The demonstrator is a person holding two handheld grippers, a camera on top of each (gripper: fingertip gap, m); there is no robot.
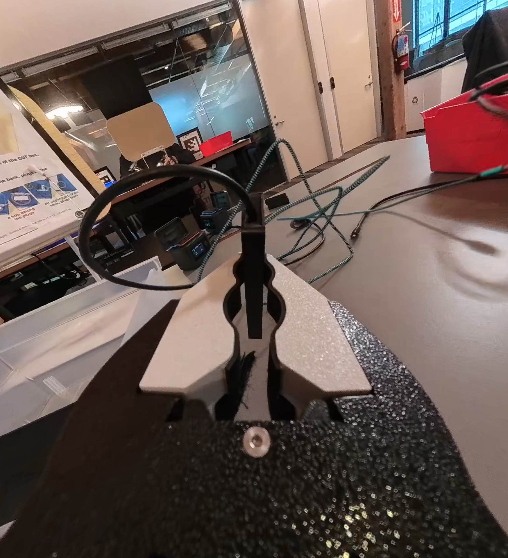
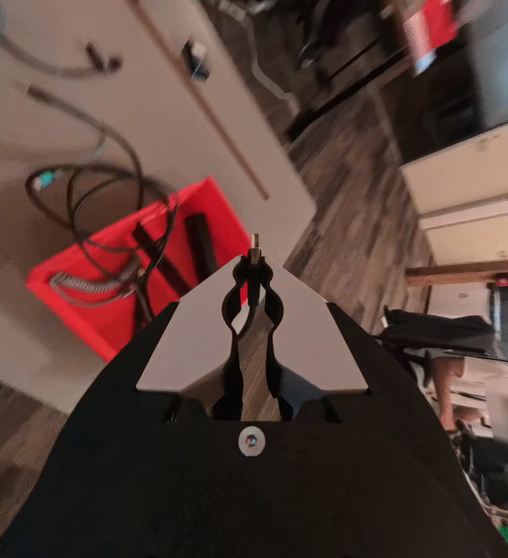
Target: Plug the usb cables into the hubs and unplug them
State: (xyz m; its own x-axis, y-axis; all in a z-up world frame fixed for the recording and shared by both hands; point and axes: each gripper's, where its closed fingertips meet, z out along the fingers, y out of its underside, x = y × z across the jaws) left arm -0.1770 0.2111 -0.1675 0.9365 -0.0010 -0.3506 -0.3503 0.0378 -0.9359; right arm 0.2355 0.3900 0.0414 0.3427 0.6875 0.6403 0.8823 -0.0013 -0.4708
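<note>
**A:** Beside the red plastic bin, where do things stand?

**B:** The left gripper is clamped on a slim black rectangular hub, held on edge above the brown tabletop, well short of the bin. Its thin black attached lead loops away from the bin.

**A:** And the other one?

**B:** The right gripper pinches a black USB plug with a silver metal tip pointing forward, in the air. That view is blurred, but the bin shows below it, holding dark coiled cables and a grey braided one.

**A:** So is anything plugged in?

**B:** Not that I can see. Hub and plug are in separate grippers, apart. I'd judge this as the lead-up to an insertion: both pieces are grasped, alignment and mating remain, then unplugging.

**A:** More cables left?

**B:** Yes; a green braided cable and a thin dark one lie loose on the tabletop between the hub and the bin.
</note>
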